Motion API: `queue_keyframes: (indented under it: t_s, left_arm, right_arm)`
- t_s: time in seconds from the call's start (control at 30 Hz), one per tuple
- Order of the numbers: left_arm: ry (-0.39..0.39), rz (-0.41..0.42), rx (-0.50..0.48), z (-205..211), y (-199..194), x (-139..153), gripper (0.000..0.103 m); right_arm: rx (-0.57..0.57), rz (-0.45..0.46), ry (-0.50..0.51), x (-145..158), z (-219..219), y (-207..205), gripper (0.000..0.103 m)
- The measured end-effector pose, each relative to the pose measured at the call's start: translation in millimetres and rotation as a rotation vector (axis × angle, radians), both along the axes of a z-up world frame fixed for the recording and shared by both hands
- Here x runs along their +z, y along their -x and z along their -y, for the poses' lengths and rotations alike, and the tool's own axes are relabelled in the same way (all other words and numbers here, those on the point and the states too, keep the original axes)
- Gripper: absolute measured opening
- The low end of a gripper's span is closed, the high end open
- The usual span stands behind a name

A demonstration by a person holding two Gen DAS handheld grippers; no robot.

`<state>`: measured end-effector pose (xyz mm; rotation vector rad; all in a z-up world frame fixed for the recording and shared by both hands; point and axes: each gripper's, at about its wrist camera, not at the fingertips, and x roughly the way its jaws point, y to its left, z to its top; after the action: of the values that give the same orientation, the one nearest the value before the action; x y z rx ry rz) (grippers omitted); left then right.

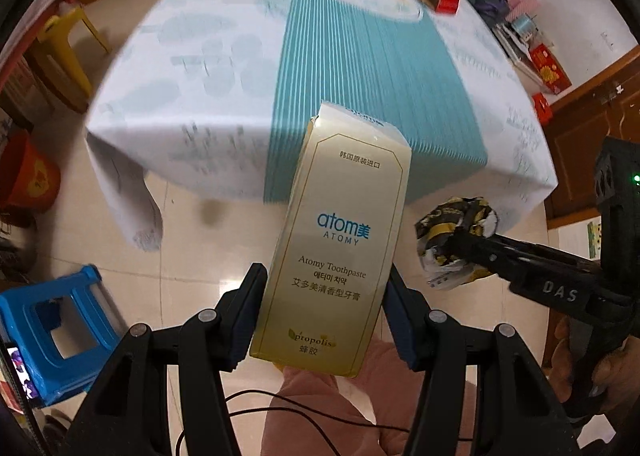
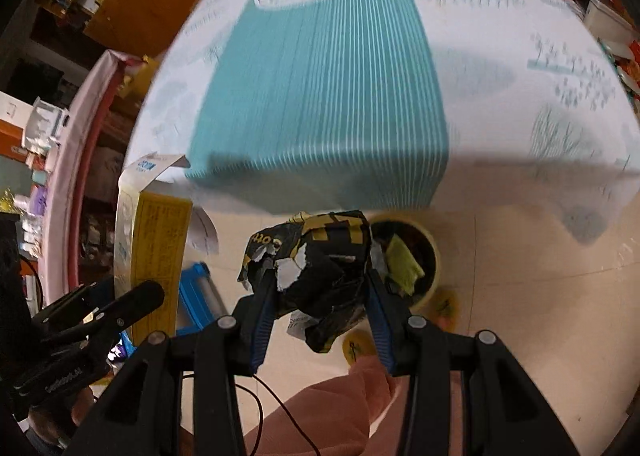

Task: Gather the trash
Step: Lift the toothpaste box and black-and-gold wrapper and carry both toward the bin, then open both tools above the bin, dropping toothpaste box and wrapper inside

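My left gripper (image 1: 326, 312) is shut on a gold Atomy toothpaste box (image 1: 340, 240), held upright over the tiled floor in front of the table. The same toothpaste box (image 2: 154, 244) shows at the left of the right wrist view, its top flap open. My right gripper (image 2: 320, 296) is shut on a crumpled black and gold wrapper (image 2: 316, 272). In the left wrist view that wrapper (image 1: 452, 240) hangs at the right, clamped in the right gripper (image 1: 460, 244). A round yellow bin (image 2: 420, 268) stands on the floor just behind and right of the wrapper, with yellow scrap inside.
A table under a white and teal cloth (image 1: 360, 68) fills the far side, with red boxes (image 1: 444, 2) at its back edge. A blue plastic stool (image 1: 60, 320) stands at the lower left. A yellow chair (image 1: 68, 44), cardboard boxes and shelves line the room's edges. A person's pink-clad leg (image 2: 340, 404) is below.
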<state>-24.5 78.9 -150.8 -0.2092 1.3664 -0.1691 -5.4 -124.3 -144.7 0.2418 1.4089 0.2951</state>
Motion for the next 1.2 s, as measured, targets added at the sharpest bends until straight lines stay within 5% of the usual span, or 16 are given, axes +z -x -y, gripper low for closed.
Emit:
queue_keyframes:
  t_s: [0.2,0.53,0.73,0.93,1.2]
  left_arm:
    - [0.002,-0.068,0.0,16.7,6.2,-64.5,0.055]
    - [0.001,-0.179,0.002,55.8,8.2,-215.8,0.056]
    - [-0.021,-0.176,-0.023,82.9,-4.4,-284.1,0.056]
    - [-0.071,-0.112,-0.014,89.1,-23.7,-322.9,0.056]
    - [-0.042,-0.123,0.065,73.5,-43.2,-341.8,0.097]
  right_arm:
    - [0.015,-0.068,0.054,-61.5,-4.9,5.6,0.043]
    - [0.017,-0.145,0.113,-205.2,11.7,6.7,0.043]
    - [-0.04,-0.177,0.115,-288.8,28.7,1.6,0.044]
    - [-0.056,-0.18,0.086,-335.0,33.6,-11.0,0.046]
    - [-0.089,-0.196,0.059,-354.5,37.8,-20.6,0.067]
